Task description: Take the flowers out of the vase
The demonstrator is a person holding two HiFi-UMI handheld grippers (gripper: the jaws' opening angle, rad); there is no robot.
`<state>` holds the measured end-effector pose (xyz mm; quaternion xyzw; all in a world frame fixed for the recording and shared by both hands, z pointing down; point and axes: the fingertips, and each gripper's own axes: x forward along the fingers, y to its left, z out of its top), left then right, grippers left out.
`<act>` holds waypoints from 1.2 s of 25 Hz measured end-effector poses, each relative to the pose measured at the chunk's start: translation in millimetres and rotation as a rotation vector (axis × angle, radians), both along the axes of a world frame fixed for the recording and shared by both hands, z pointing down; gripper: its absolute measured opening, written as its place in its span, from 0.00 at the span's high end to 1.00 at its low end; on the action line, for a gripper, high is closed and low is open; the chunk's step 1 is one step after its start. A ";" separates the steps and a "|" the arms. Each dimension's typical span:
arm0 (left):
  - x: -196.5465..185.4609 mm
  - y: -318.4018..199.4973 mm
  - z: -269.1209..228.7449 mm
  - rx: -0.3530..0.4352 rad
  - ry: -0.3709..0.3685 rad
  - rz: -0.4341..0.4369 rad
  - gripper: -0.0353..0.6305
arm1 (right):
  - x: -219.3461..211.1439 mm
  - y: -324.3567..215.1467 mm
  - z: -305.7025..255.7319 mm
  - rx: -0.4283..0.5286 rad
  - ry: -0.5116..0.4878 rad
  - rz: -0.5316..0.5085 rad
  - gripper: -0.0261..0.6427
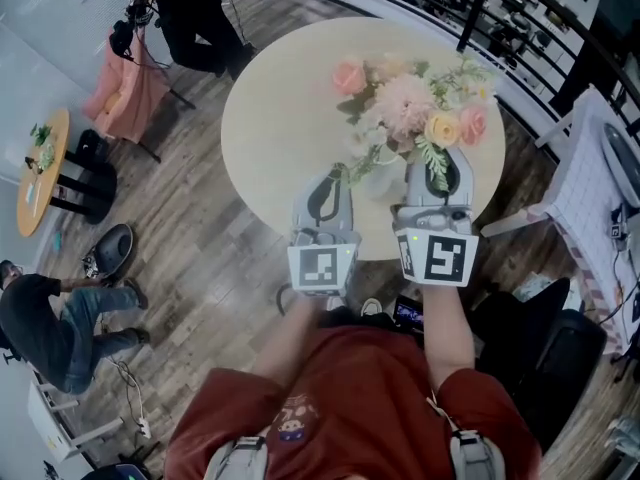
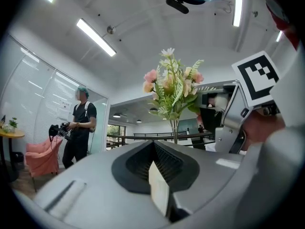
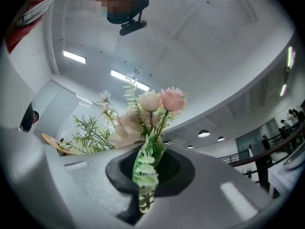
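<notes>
A bouquet (image 1: 405,103) of pink, cream and yellow flowers stands over a clear glass vase (image 1: 378,178) on the round cream table (image 1: 280,118). My right gripper (image 1: 437,171) is just right of the vase, shut on a green fern sprig (image 3: 147,168) and the stems of a small bunch topped by a pink rose (image 3: 172,99) and a cream rose (image 3: 149,100). My left gripper (image 1: 331,190) is just left of the vase, its jaws shut with nothing seen between them. From the left gripper view the bouquet (image 2: 174,87) rises from the thin vase (image 2: 175,132) ahead, with the right gripper (image 2: 238,118) beside it.
A person in black (image 1: 195,13) stands beyond the table by a pink chair (image 1: 130,88). A small wooden side table (image 1: 40,168) is at the left, and another person (image 1: 50,318) sits on the floor. A black railing (image 1: 480,8) runs behind; white furniture (image 1: 600,188) stands right.
</notes>
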<state>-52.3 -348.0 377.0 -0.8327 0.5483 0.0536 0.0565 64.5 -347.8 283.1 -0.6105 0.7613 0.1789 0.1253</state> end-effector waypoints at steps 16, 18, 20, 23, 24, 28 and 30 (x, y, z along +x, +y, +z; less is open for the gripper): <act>38.5 0.6 -7.5 0.016 0.025 0.092 0.94 | 68.2 29.4 -3.6 0.005 -0.013 0.177 0.94; 43.1 1.3 -8.2 0.021 0.027 0.103 0.94 | 73.6 30.4 6.2 -0.019 -0.010 0.195 0.94; 46.1 1.8 -8.2 0.017 0.027 0.110 0.94 | 77.9 30.1 16.3 -0.044 -0.014 0.207 0.94; 50.0 3.0 -8.1 0.016 0.027 0.120 0.94 | 82.4 29.3 31.8 -0.079 -0.018 0.221 0.94; 51.0 3.4 -8.1 0.018 0.027 0.122 0.94 | 83.6 29.0 37.4 -0.091 -0.019 0.223 0.94; 57.5 5.4 -8.6 0.023 0.029 0.132 0.94 | 88.6 27.1 61.9 -0.144 -0.013 0.232 0.94; 60.9 5.8 -7.9 0.021 0.031 0.135 0.94 | 90.3 25.8 74.6 -0.168 -0.008 0.234 0.94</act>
